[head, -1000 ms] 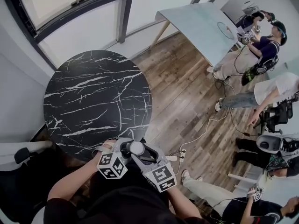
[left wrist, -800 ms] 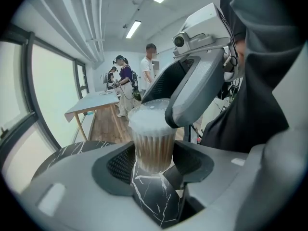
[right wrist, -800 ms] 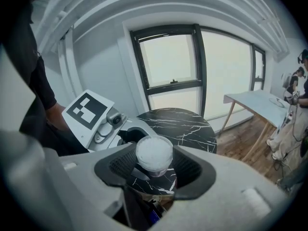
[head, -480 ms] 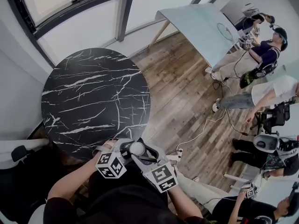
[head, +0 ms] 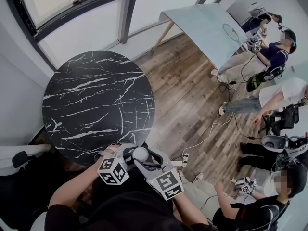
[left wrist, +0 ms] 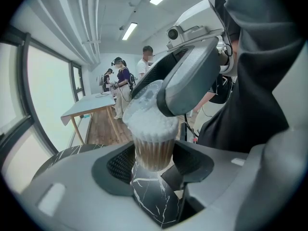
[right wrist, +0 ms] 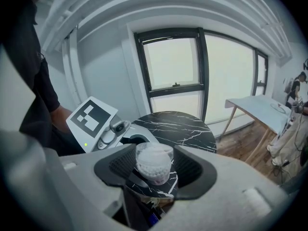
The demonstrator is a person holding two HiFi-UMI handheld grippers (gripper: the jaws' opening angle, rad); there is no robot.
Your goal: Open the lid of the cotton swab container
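The round black marble table (head: 96,100) lay ahead. Just off its near edge, both tongs held the clear cylindrical cotton swab container (head: 140,153) in the air. The left gripper (left wrist: 153,160) pinched its body and the right gripper (right wrist: 155,170) pinched its domed clear lid (right wrist: 154,154). The lid seemed still seated, so opening was in hand. Next, the right gripper should pull or twist while the left holds steady.
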